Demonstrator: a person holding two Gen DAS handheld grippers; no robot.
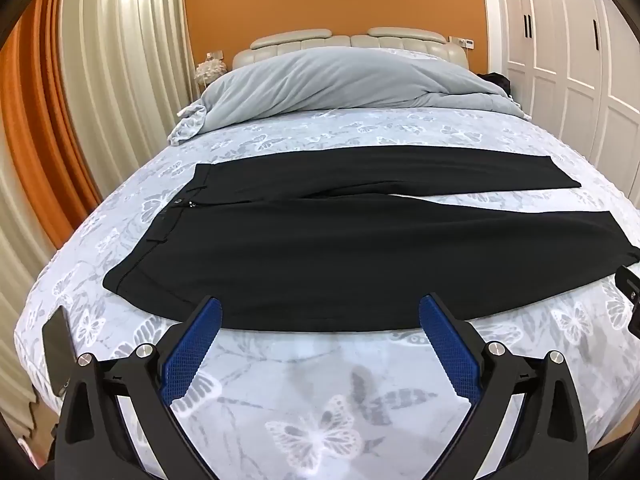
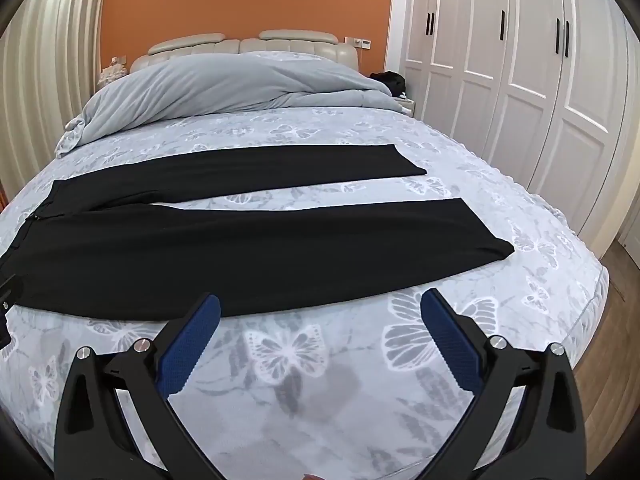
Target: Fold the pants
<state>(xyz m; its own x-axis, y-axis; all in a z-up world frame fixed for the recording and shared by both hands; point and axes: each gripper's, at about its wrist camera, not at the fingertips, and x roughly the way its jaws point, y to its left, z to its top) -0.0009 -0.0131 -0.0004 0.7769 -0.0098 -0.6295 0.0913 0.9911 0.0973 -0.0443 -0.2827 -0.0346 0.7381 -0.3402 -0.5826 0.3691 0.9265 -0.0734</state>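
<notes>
Black pants lie flat across the bed, waistband to the left, both legs stretched right with a strip of sheet between them. In the right wrist view the pants show both leg hems toward the right. My left gripper hovers open just short of the near edge of the hip part, nothing between its blue pads. My right gripper is open too, just short of the near leg's edge. The right gripper's tip peeks in at the left view's right edge.
The bed has a grey butterfly-print sheet. A bunched grey duvet lies at the headboard. A dark phone rests at the bed's left edge. White wardrobe doors stand right, curtains left.
</notes>
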